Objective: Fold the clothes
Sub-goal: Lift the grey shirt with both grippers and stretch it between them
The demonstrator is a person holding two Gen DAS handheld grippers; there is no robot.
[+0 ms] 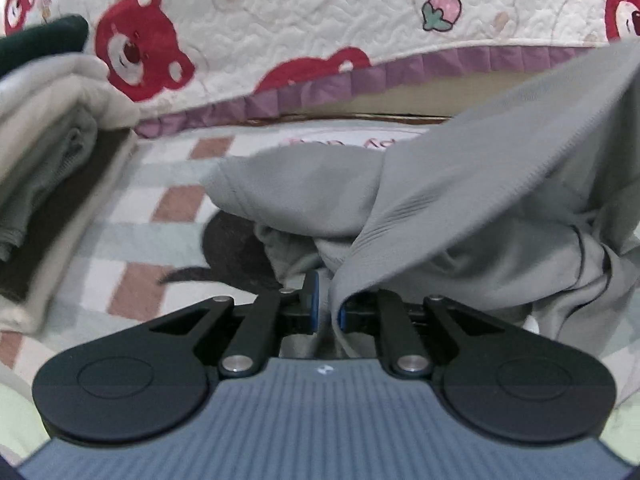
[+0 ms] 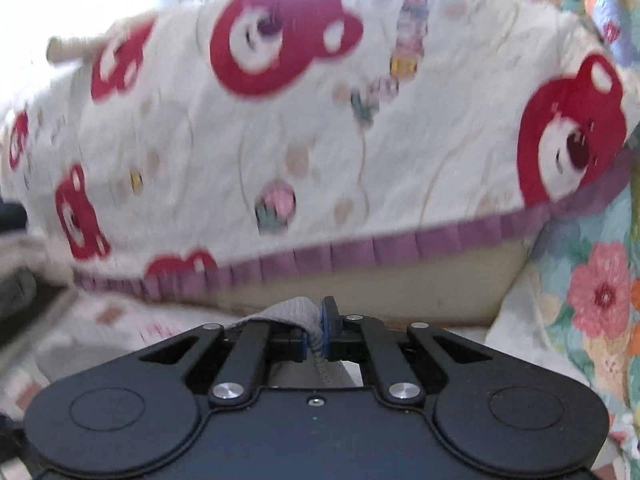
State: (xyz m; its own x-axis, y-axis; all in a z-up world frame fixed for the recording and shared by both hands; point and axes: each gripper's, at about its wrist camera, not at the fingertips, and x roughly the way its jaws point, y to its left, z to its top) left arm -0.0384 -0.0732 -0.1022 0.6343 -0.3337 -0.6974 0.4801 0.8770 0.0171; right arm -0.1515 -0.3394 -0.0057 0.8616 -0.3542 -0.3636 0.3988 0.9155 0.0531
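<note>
Both pinched edges of grey garment (image 1: 460, 200) hidden.

Bear-print quilt (image 1: 320, 20) with purple trim, checked blanket (image 1: 132, 248), floral fabric (image 2: 592, 288)

The right wrist view is smeared with motion blur: the bear quilt (image 2: 320, 128) has soft edges, and its small prints between the red bears cannot be made out. A dark shape at the left edge (image 2: 16, 280) is cut off and unreadable. In the left wrist view, the grey garment (image 1: 460, 208) runs off the right edge, its full shape hidden in folds. The folded stack (image 1: 52, 168) is cropped at left. Pink lettering on the checked sheet (image 1: 132, 216) is half covered.
</note>
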